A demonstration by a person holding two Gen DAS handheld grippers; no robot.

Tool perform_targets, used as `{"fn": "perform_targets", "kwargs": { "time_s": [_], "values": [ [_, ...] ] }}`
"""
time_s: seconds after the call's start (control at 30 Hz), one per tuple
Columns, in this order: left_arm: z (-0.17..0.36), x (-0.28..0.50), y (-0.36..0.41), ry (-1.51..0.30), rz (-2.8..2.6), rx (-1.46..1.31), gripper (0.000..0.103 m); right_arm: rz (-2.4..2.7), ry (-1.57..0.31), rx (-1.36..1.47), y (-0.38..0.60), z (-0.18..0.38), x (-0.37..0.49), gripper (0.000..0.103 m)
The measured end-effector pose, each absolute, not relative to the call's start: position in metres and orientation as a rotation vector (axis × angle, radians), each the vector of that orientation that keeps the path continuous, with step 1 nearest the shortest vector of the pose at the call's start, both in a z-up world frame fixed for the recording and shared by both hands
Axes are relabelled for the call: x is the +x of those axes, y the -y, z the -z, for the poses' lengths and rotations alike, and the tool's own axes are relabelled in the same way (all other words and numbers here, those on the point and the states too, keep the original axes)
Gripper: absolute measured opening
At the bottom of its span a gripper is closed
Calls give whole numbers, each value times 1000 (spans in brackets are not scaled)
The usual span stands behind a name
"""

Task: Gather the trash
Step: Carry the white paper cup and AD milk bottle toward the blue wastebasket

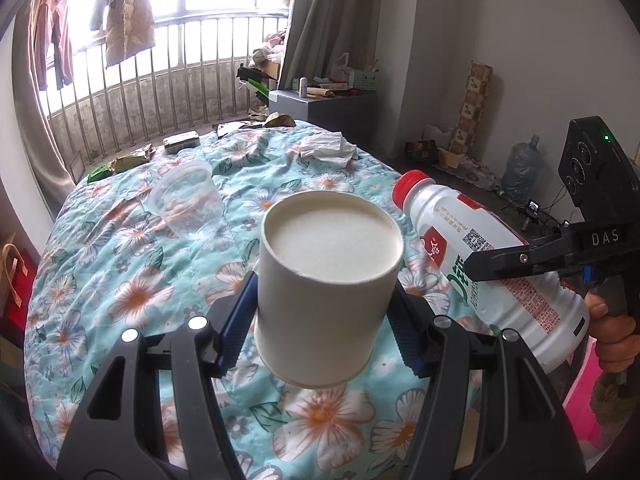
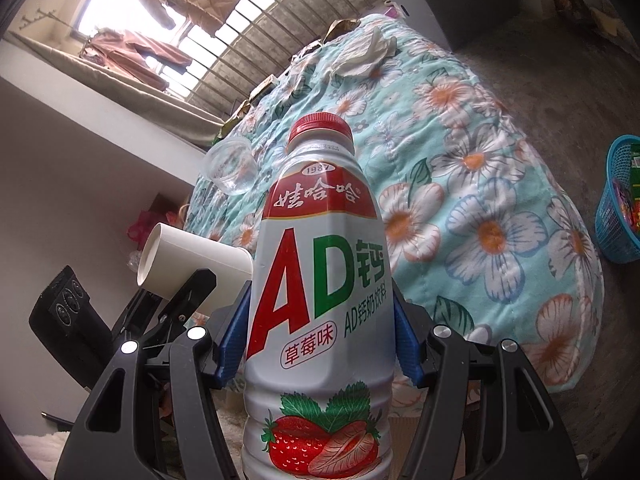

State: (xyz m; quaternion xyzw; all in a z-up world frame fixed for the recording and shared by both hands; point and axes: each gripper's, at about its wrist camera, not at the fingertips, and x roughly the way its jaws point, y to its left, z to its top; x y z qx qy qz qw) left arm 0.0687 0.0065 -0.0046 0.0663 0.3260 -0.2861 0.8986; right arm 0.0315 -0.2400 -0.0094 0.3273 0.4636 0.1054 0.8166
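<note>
Left claw (image 1: 322,312) has its blue pads pressed on either side of a white paper cup (image 1: 326,280), gripped around the lower half of its wall; the cup is held off the bed with its open mouth tipped up and away from the hand, its long axis running forward along the fingers, and I can see nothing inside it. Right claw (image 2: 320,336) is clamped the same way on a white plastic drink bottle (image 2: 320,300) with a red cap (image 2: 320,130) — the pads bite the bottle's flat sides at about mid-body, just above the strawberry picture. The bottle's long axis lies along the claw's fingers, cap end pointing forward toward the far end of the bed. From the left wrist view the bottle hangs just to the right of the cup, slanted with its cap up and to the left, and a hand (image 1: 612,332) grips the handle behind it. Both things are carried above the bed (image 1: 120,280), which is covered in a pale blue quilt with white and orange flowers. On the quilt beyond the cup, a clear plastic cup (image 1: 186,200) lies tipped, mouth up and to the left, and farther on sits a crumpled white tissue (image 1: 328,148). Along the far edge of the bed lie several snack wrappers (image 1: 182,142). A blue basket (image 2: 620,200) stands on the floor beside the bed — well apart from both claws.
</note>
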Motion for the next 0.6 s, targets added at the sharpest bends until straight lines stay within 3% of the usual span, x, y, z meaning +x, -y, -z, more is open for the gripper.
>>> {"fn": "perform_targets", "kwargs": {
  "time_s": [0.6],
  "values": [
    [-30, 62, 66, -647, 769, 202, 59, -166, -817, 845, 312, -4, -42, 61]
  ]
}}
